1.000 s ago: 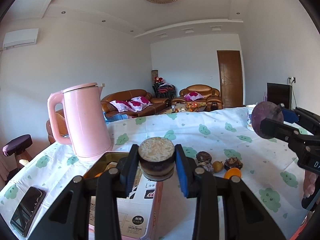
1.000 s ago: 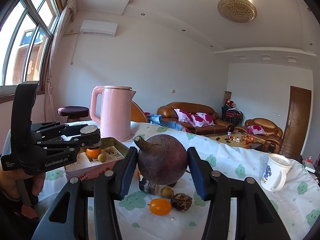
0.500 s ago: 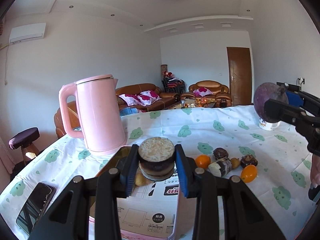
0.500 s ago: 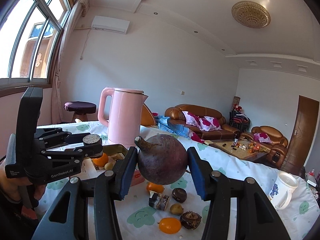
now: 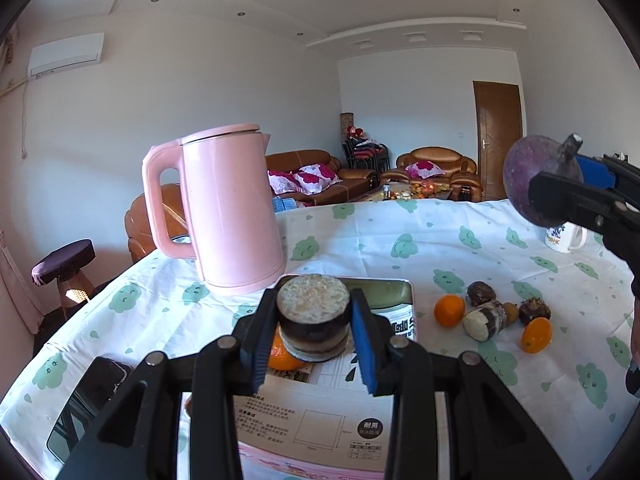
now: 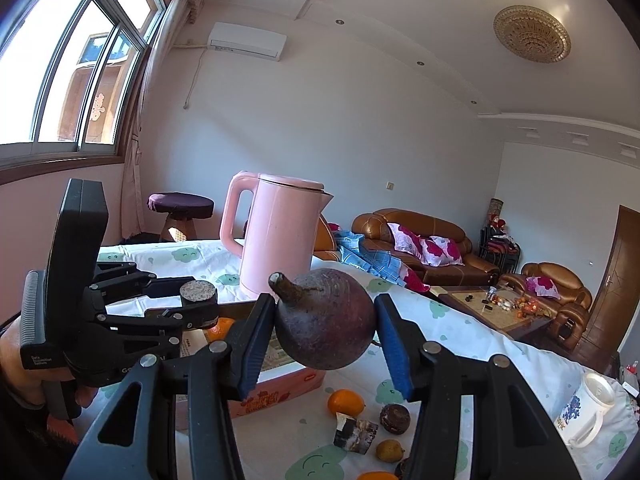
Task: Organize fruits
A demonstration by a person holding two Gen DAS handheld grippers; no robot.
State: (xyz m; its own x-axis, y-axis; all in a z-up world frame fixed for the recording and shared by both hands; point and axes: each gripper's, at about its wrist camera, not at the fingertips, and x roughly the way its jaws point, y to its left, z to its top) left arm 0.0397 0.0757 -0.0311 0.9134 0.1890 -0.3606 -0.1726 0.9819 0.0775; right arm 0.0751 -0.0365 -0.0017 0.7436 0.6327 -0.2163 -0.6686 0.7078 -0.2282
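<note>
My left gripper [image 5: 314, 320] is shut on a short cut piece of sugarcane [image 5: 314, 312] with dark skin and a pale top. It hovers over the open pink box [image 5: 384, 292], where an orange [image 5: 280, 354] lies. My right gripper [image 6: 324, 328] is shut on a round purple fruit [image 6: 324, 320] with a stub stem, held in the air to the right of the box [image 6: 280, 384]. The left gripper [image 6: 200, 304] shows at the left of the right wrist view. Loose on the cloth lie an orange [image 6: 345, 402], a cane piece [image 6: 356, 432] and a dark fruit [image 6: 394, 418].
A pink kettle [image 5: 228, 208] stands just behind the box. A black phone [image 5: 88, 396] lies at the table's near left corner and a white mug [image 5: 564, 236] stands at the far right. A second orange [image 5: 536, 334] lies among the loose fruits. A hand holds the left gripper.
Both grippers have swung left toward the box, each still holding its load. The left gripper now hangs over the box. The right one has risen a little.
</note>
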